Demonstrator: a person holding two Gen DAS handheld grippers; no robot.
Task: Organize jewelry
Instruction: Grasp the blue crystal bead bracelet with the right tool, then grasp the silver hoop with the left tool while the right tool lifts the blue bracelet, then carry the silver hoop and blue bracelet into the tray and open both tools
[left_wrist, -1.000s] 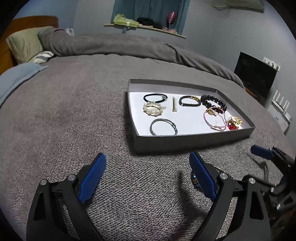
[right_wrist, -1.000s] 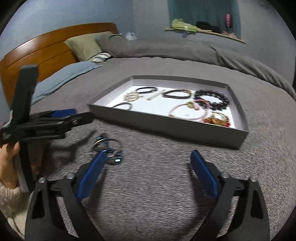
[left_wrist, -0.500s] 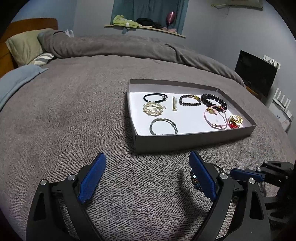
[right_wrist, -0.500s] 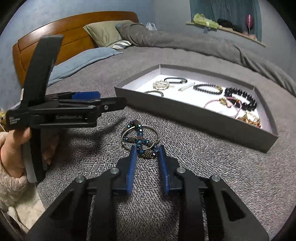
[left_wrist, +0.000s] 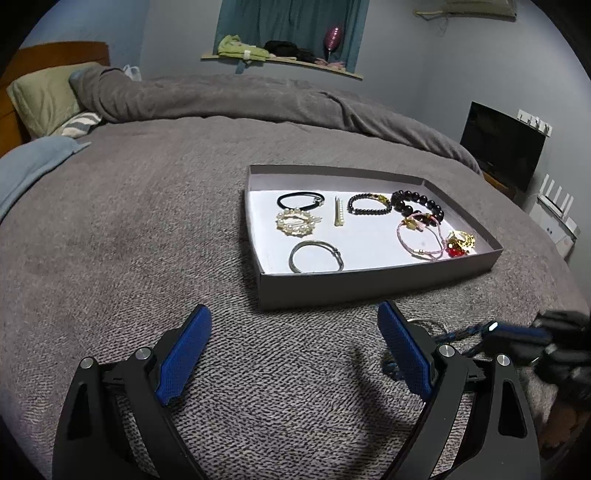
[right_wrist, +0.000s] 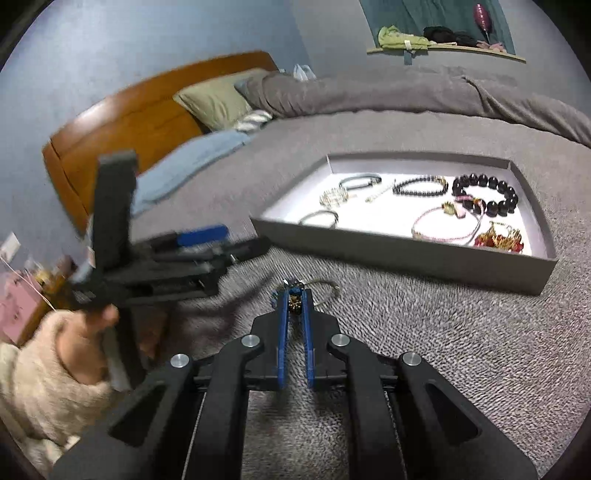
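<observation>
A shallow grey tray lies on the bed with several bracelets, a black hair tie and a pearl brooch inside. My right gripper is shut on a blue beaded bracelet with a silver ring, just in front of the tray. In the left wrist view that bracelet shows beside the right gripper. My left gripper is open and empty, low over the blanket before the tray.
The grey knit blanket covers the bed. Pillows and a wooden headboard lie at the far left. A dark screen and a white router stand at the right.
My right gripper moved in over the blue beaded bracelet and closed on it. My left gripper stayed open, nearly still.
</observation>
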